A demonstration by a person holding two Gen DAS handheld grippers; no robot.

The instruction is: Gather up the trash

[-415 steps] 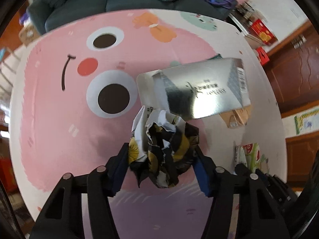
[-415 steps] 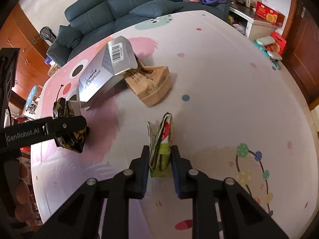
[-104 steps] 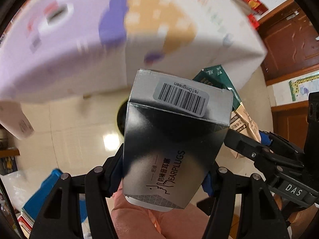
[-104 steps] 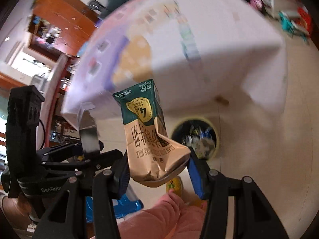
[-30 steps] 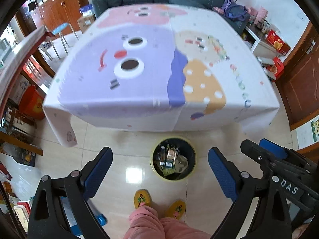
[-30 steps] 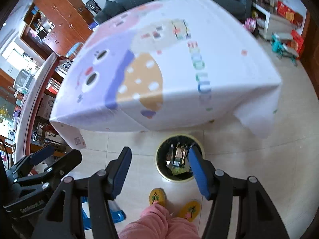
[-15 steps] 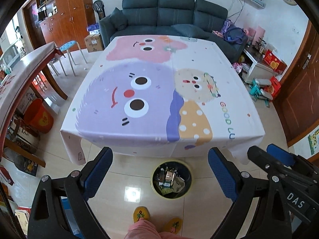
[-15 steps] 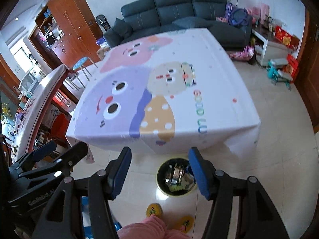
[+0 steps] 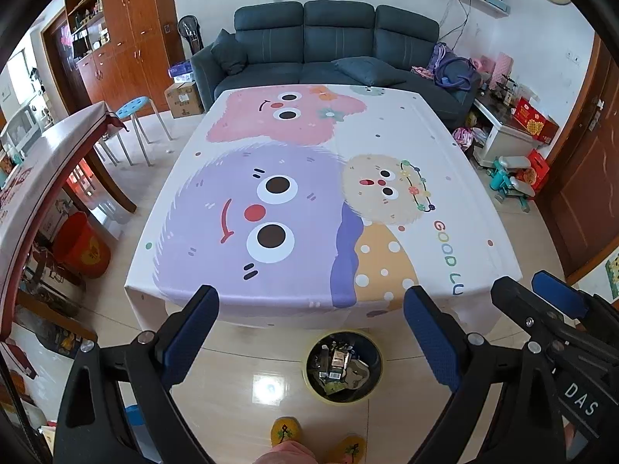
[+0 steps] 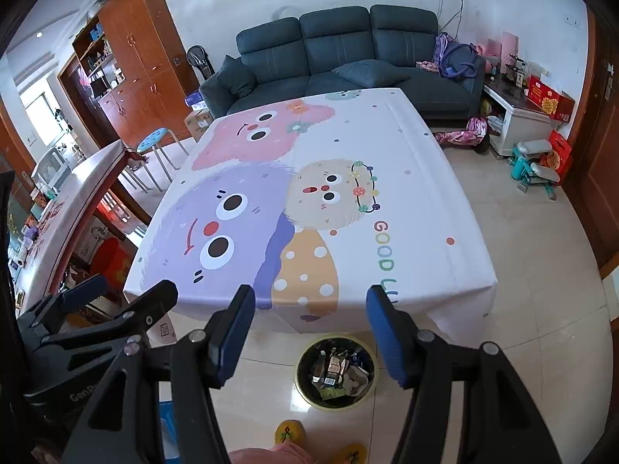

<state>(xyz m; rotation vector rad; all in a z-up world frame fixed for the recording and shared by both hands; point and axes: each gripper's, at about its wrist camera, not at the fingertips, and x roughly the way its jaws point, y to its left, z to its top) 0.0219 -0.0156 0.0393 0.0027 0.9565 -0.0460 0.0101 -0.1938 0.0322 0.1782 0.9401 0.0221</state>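
left tool (image 9: pixel 311 317) wide open, empty | right tool (image 10: pixel 309 315) same | round yellow-rimmed trash bin (image 9: pixel 344 365) full, just below both | cartoon-print table (image 9: pixel 387 131) ahead

Right gripper (image 10: pixel 309 311) agape, trash bin (image 10: pixel 336 371) below, table (image 10: pixel 425 193)

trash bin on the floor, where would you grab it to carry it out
Take the trash bin by its yellowish rim, coming straight down from above with one tool finger inside and one outside. It stands upright and open-topped, and the near rim faces the person; the far side sits close under the tablecloth overhang.
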